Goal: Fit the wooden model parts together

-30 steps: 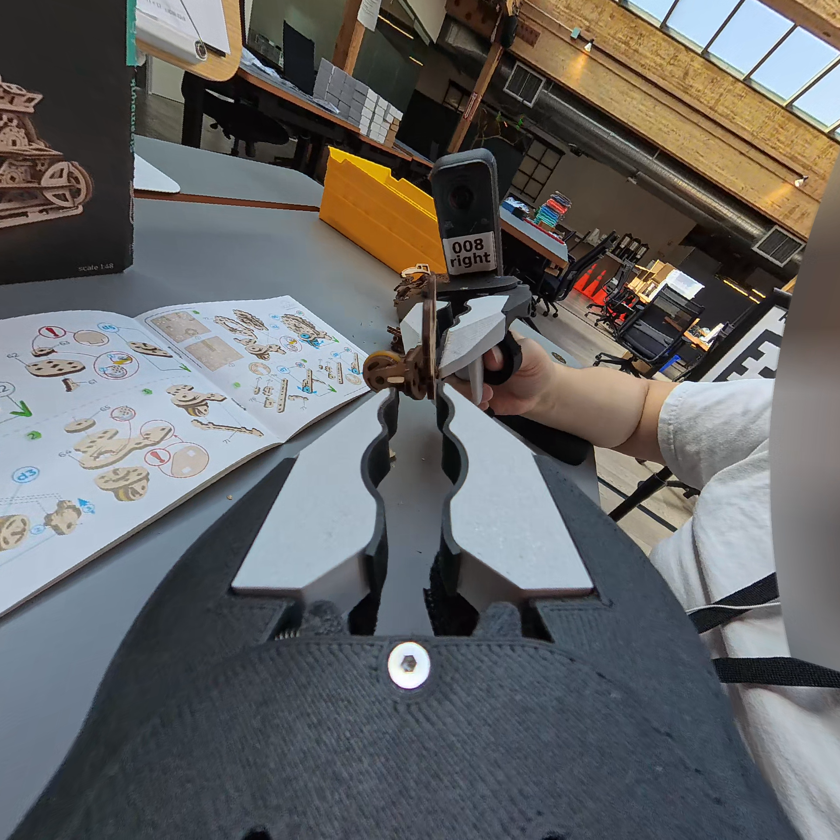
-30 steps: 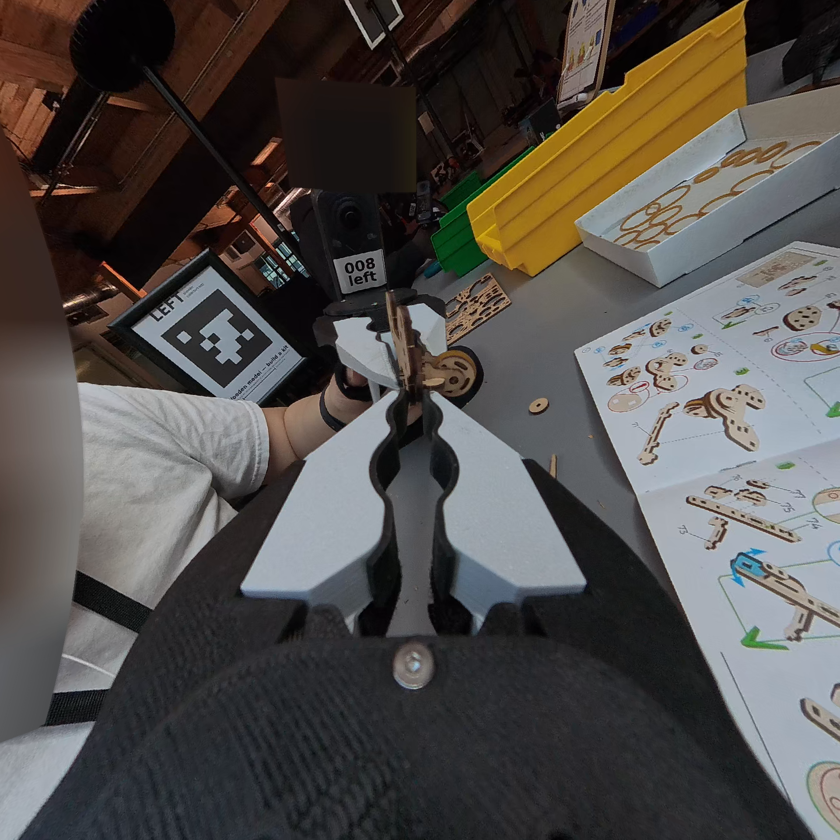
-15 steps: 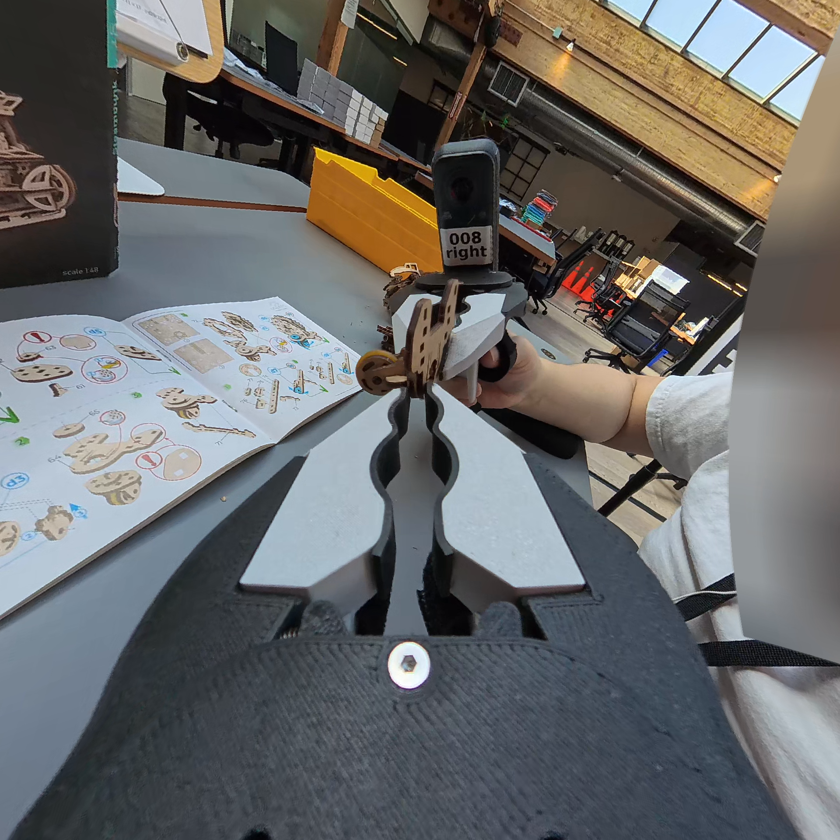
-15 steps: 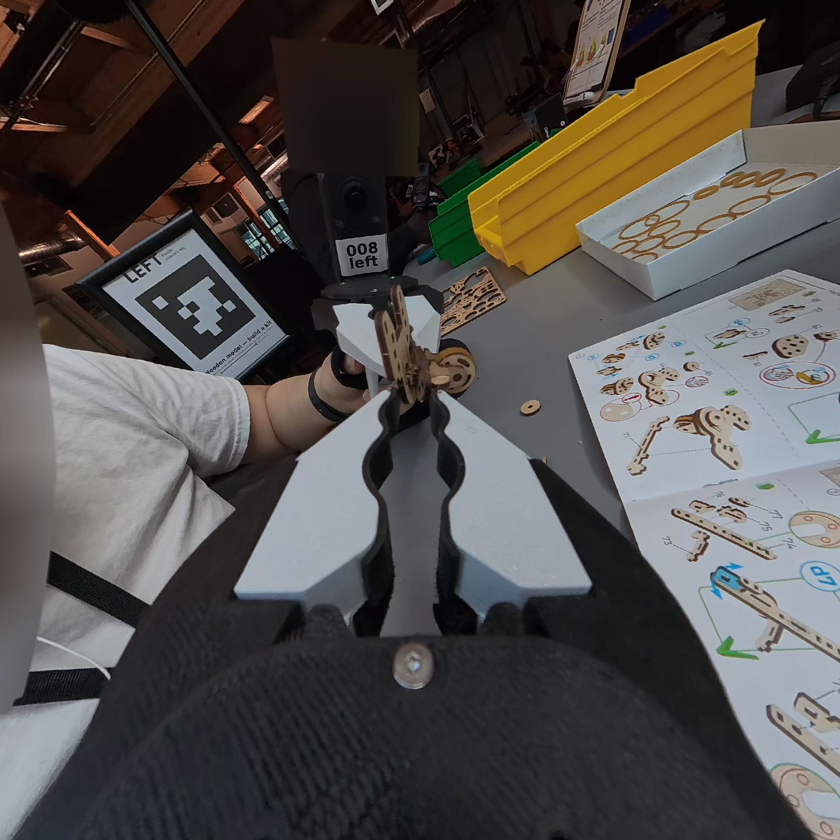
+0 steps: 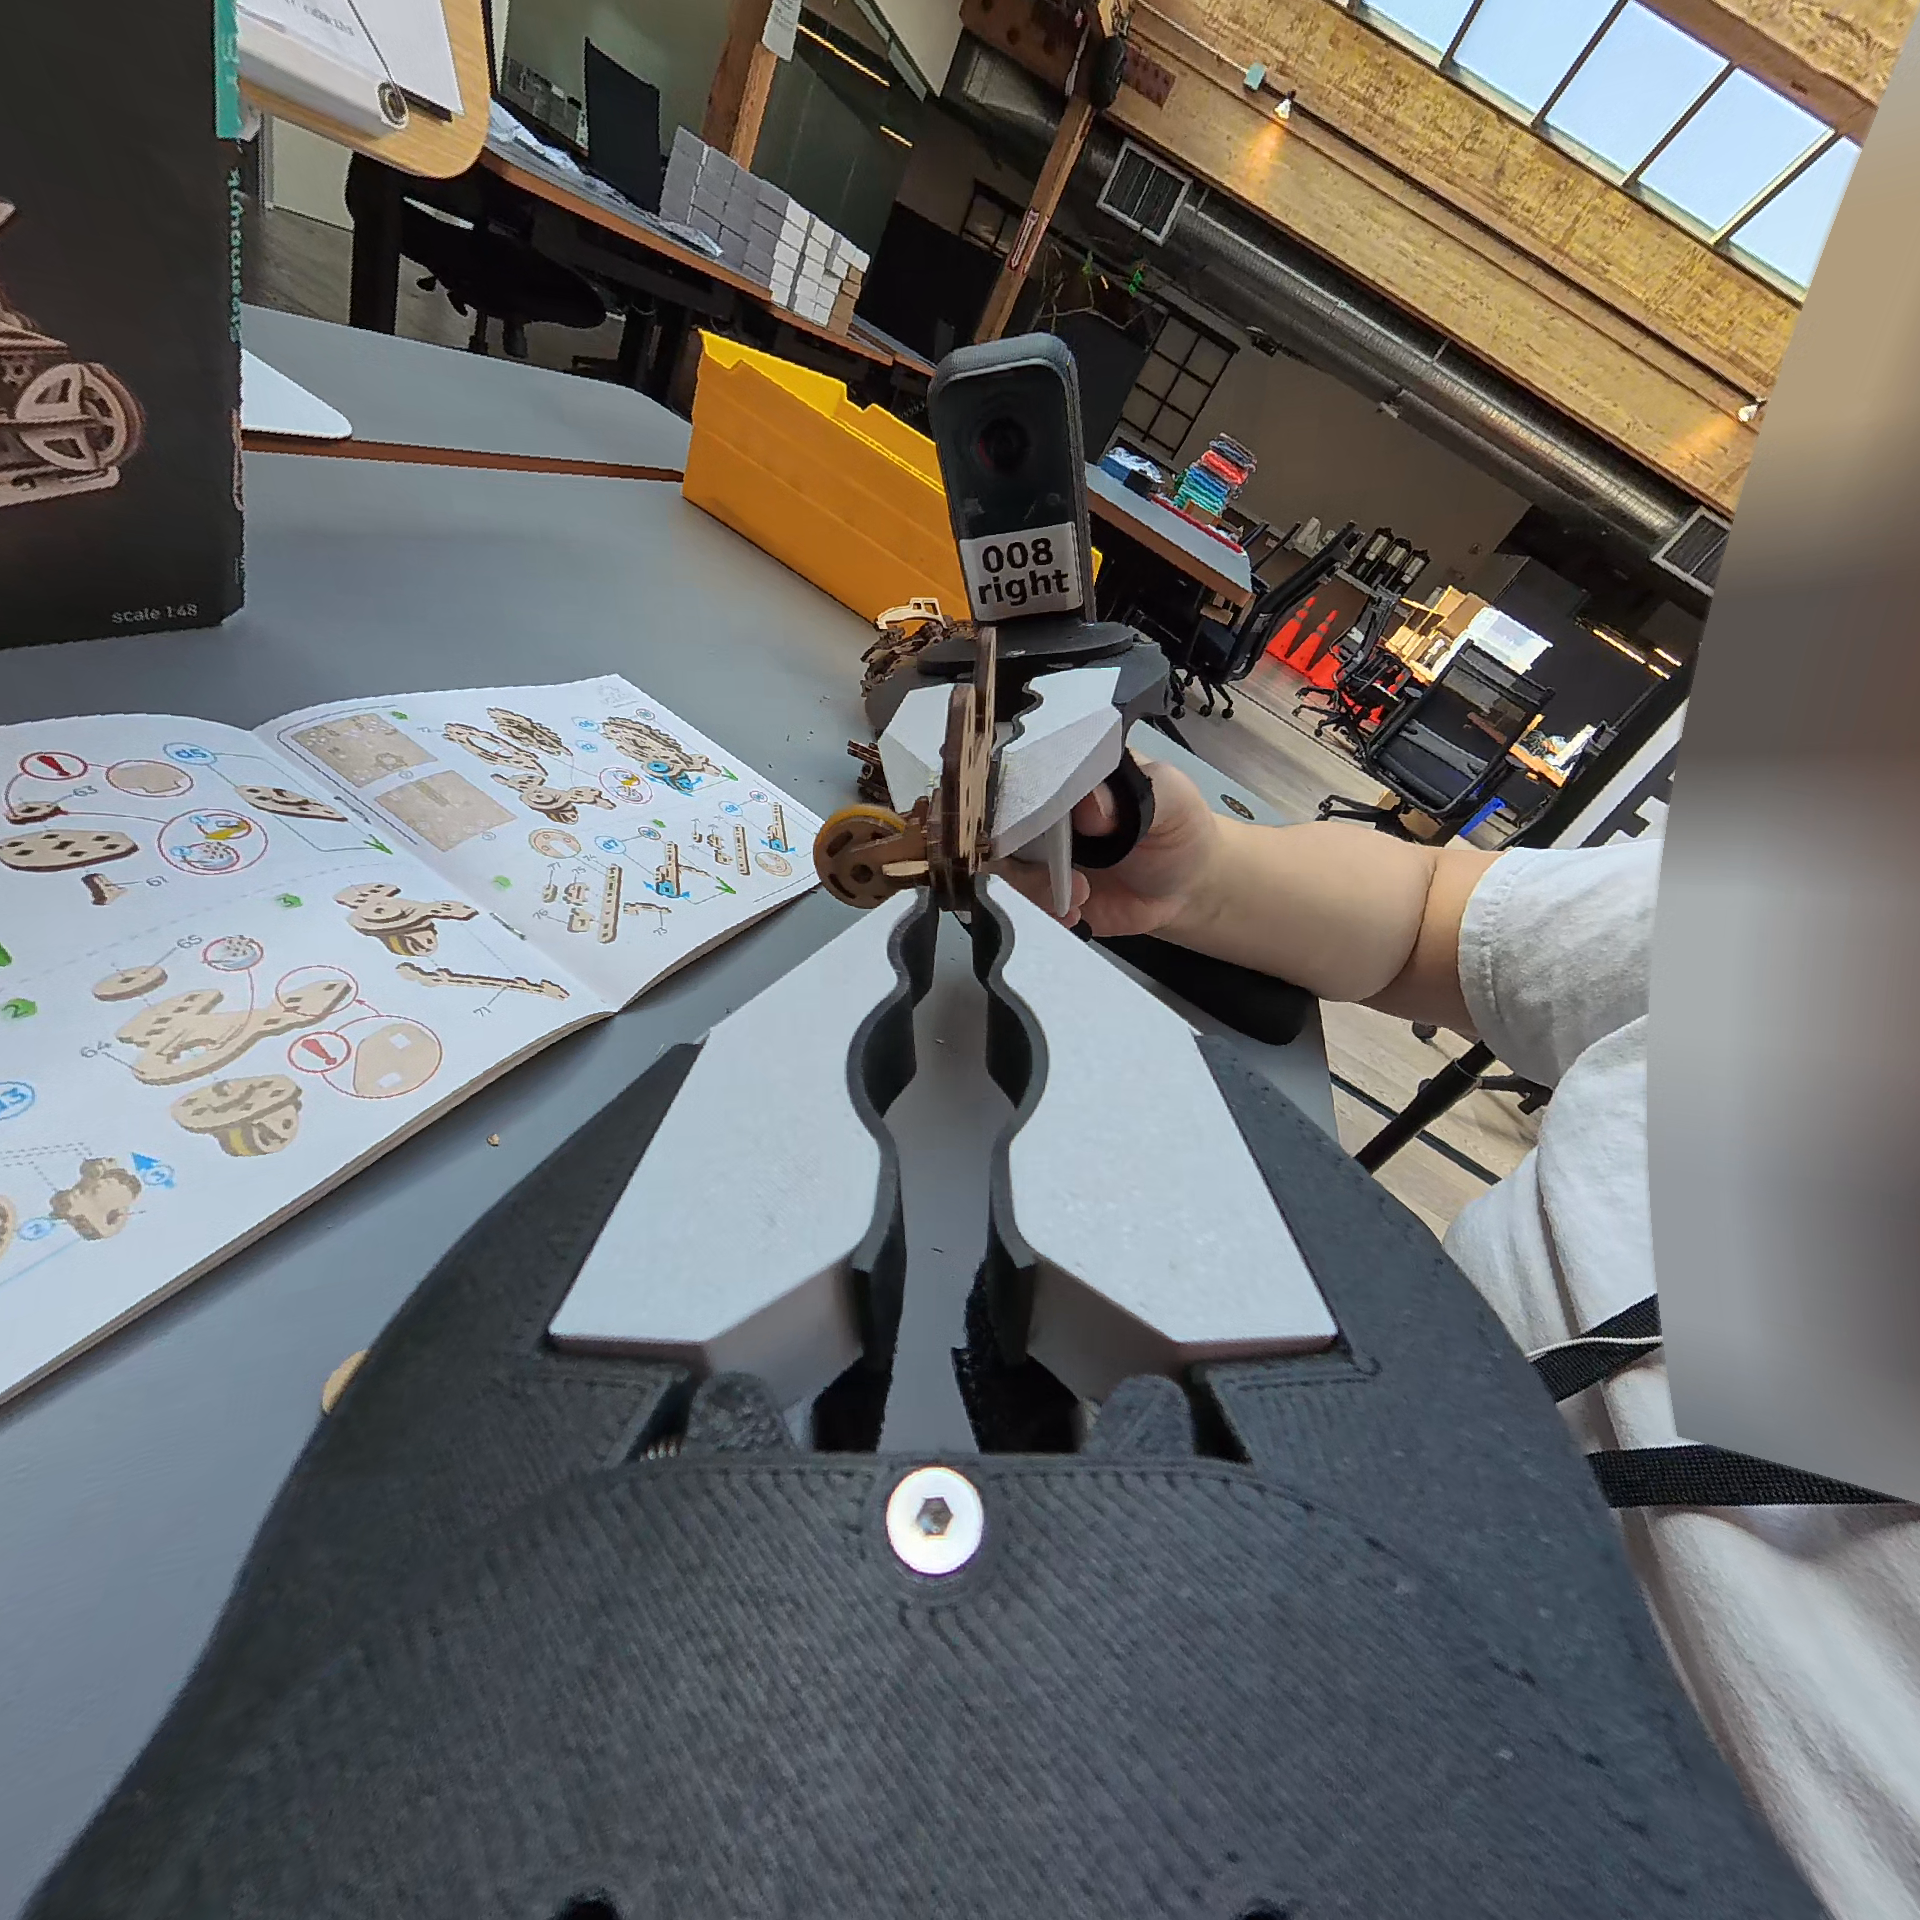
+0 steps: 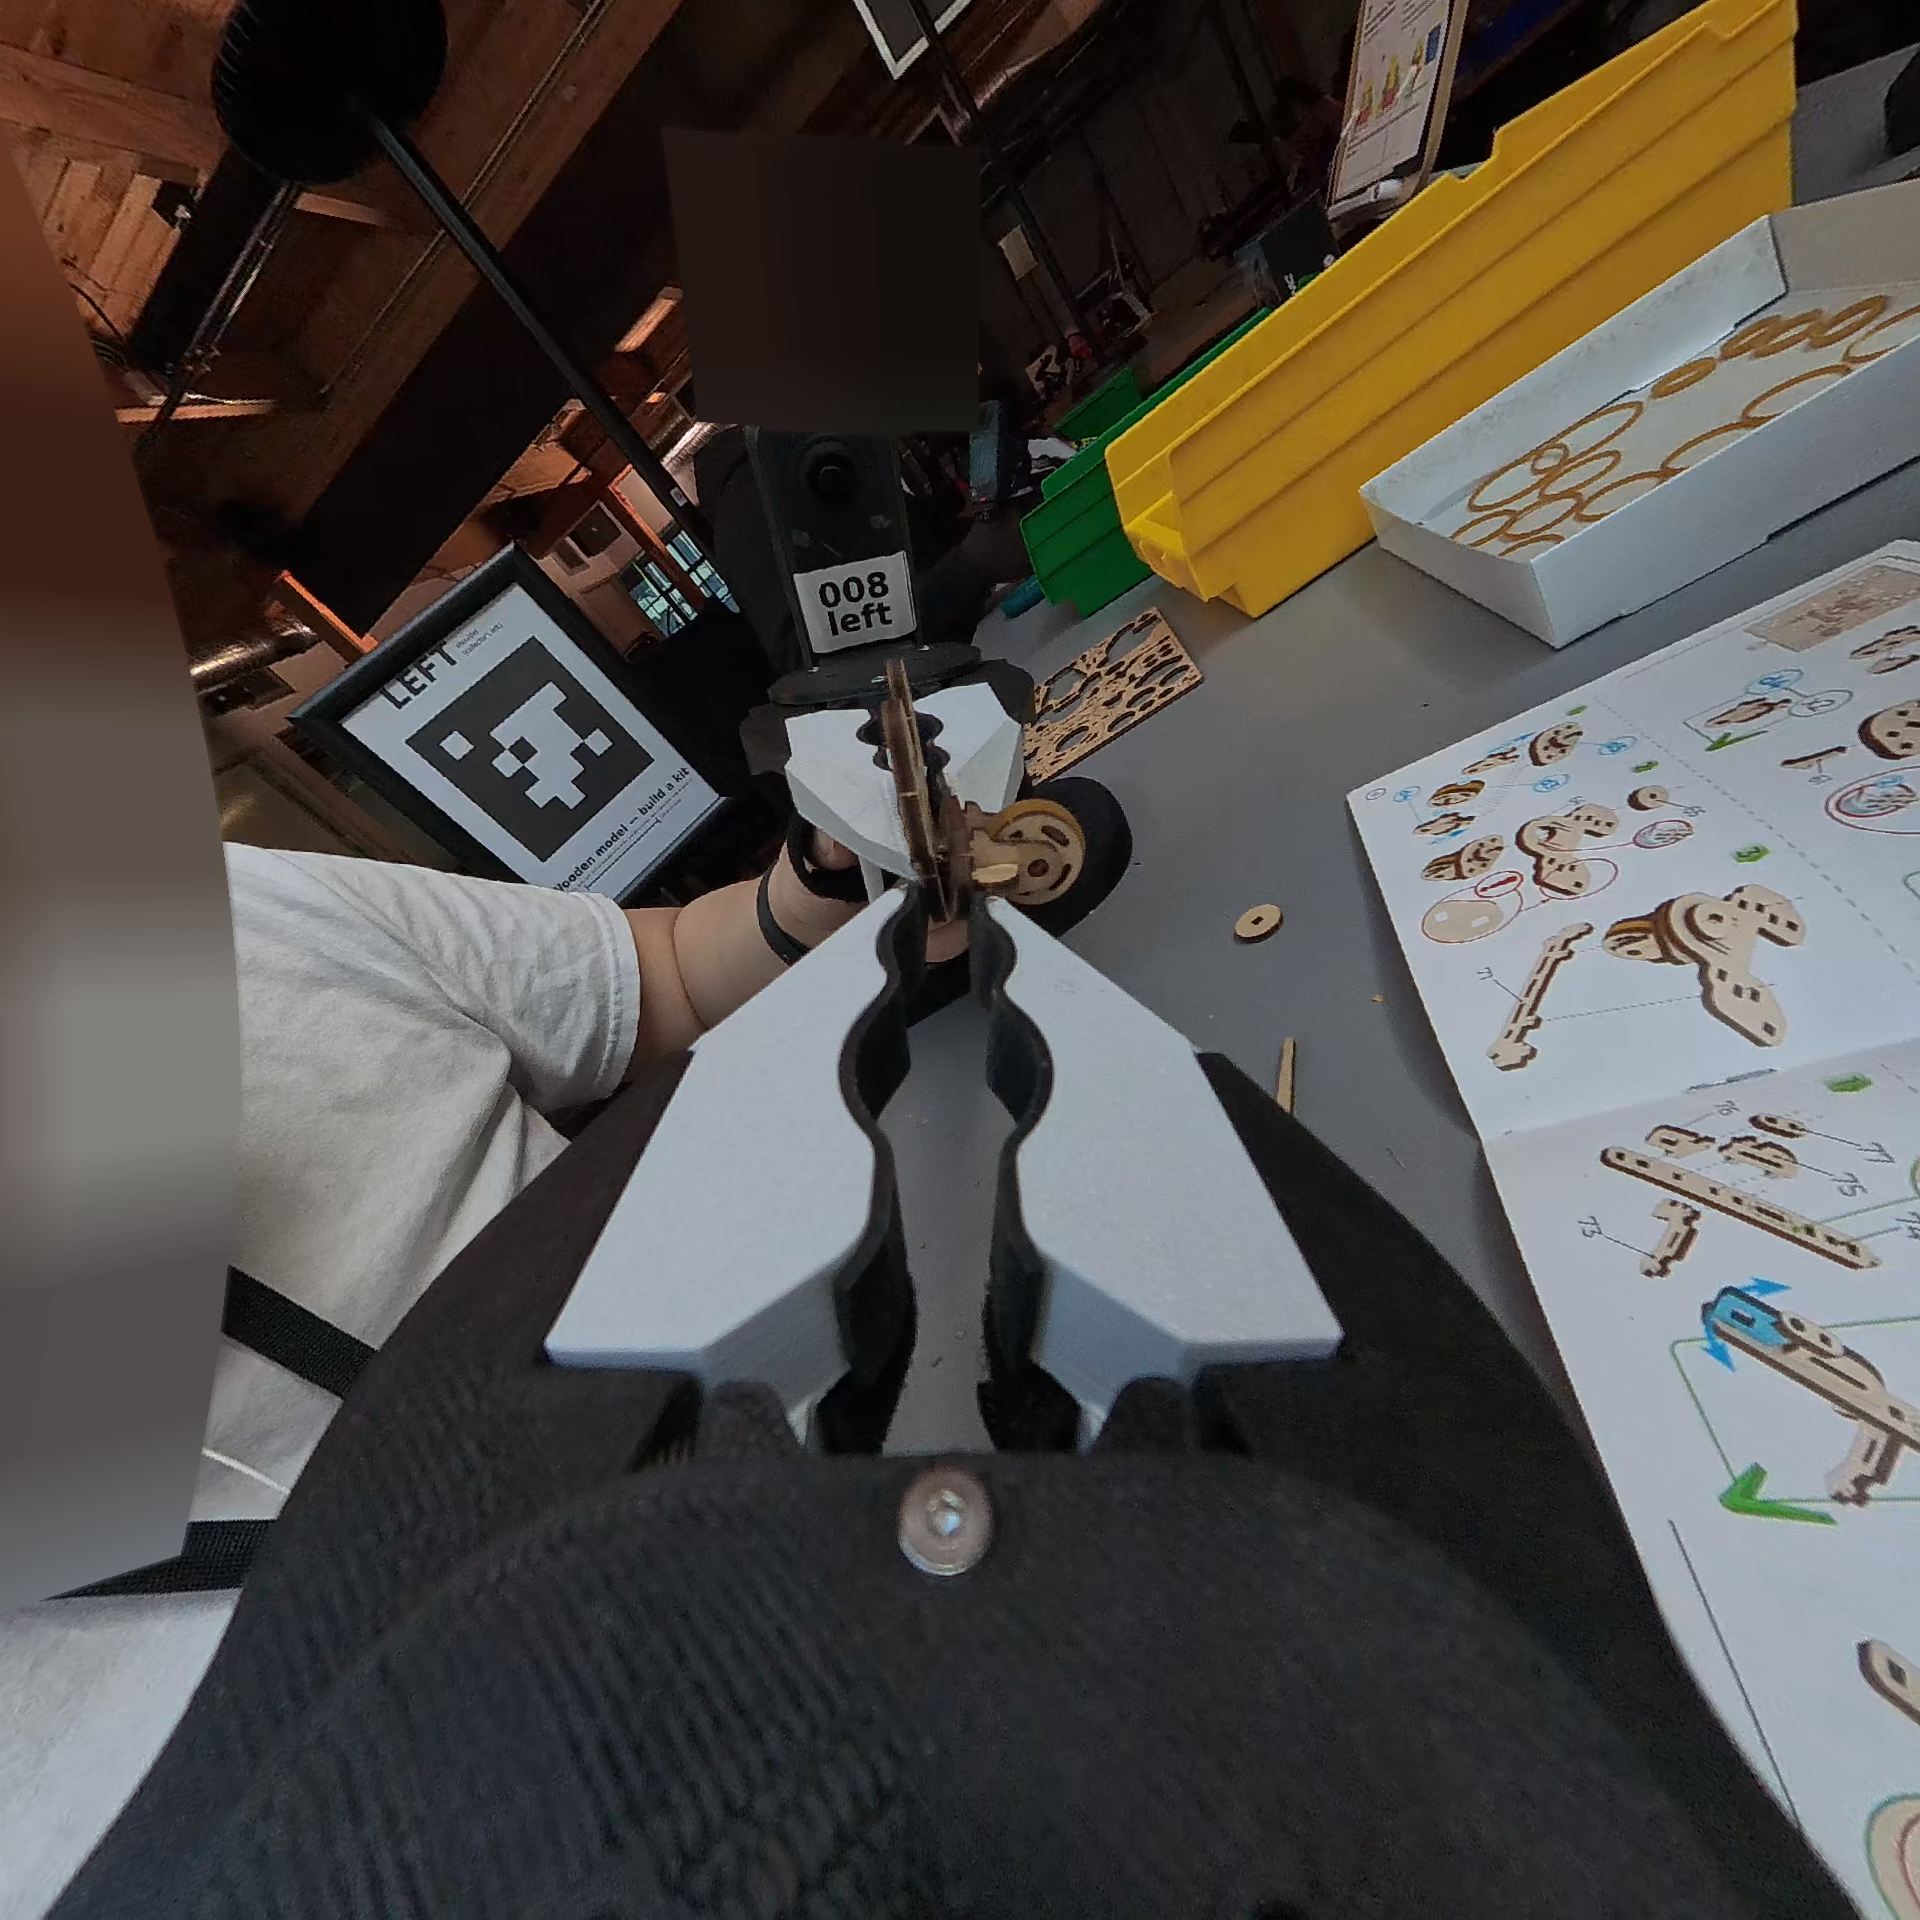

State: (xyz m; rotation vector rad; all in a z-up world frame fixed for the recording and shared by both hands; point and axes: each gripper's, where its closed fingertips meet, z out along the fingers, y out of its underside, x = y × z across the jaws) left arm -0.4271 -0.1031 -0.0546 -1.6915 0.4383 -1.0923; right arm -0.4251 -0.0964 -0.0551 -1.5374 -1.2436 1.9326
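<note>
A small wooden assembly, a flat plate seen edge-on with a wheel on a side axle, hangs in the air over the grey table. My left gripper is shut on its near lower edge. My right gripper faces it from the far side, with the plate between its fingers. In the right wrist view my right gripper is shut on the plate, the wheel sticks out to the right, and my left gripper is behind it.
An open instruction booklet lies on the table. A yellow bin, a white tray of wooden rings and a punched wooden sheet lie beyond. A loose disc and a stick lie nearby. A dark box stands far left. My left and right fingertips are right by each other.
The plate stood edge-on, tilted to show its face half a second ago, and now stands edge-on again. Both grippers stay closed on it and have shifted only slightly.
</note>
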